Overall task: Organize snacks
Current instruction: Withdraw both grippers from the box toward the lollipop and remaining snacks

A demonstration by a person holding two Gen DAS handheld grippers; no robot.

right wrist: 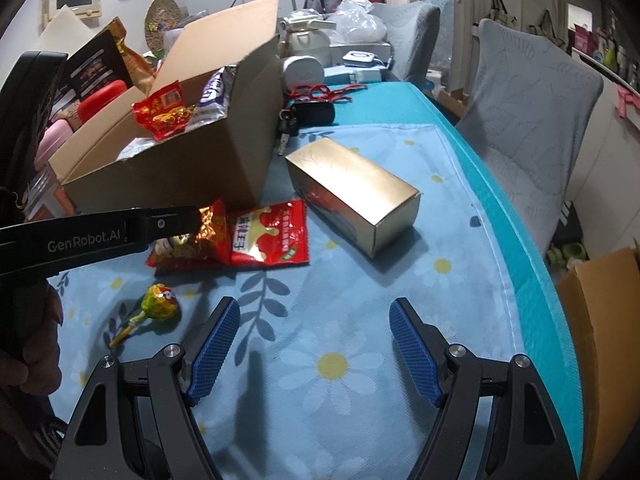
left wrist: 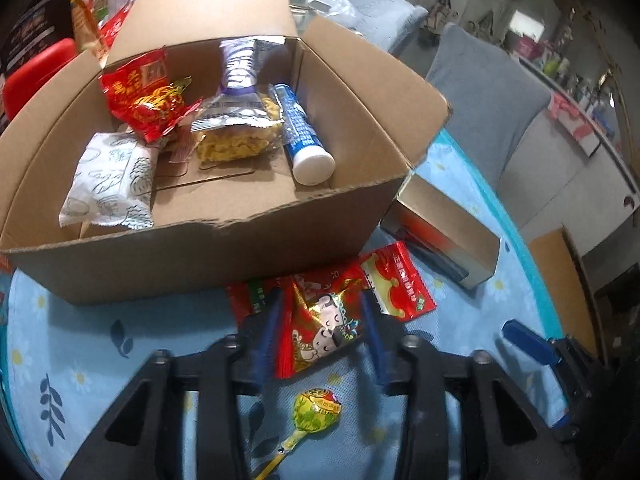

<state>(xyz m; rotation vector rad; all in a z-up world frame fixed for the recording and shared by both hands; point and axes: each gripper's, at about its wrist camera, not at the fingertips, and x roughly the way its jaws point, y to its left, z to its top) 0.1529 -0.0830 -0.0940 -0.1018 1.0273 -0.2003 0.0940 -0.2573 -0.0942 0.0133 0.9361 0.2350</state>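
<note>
Right tool (right wrist: 314, 344) spread over bare cloth, tilted downward; left tool (left wrist: 324, 334) likewise tilted, loosely straddling red snack packet (left wrist: 320, 328).

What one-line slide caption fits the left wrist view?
Left gripper straddles a red cartoon snack packet on the floral tablecloth, before a cardboard box already holding snacks.
</note>
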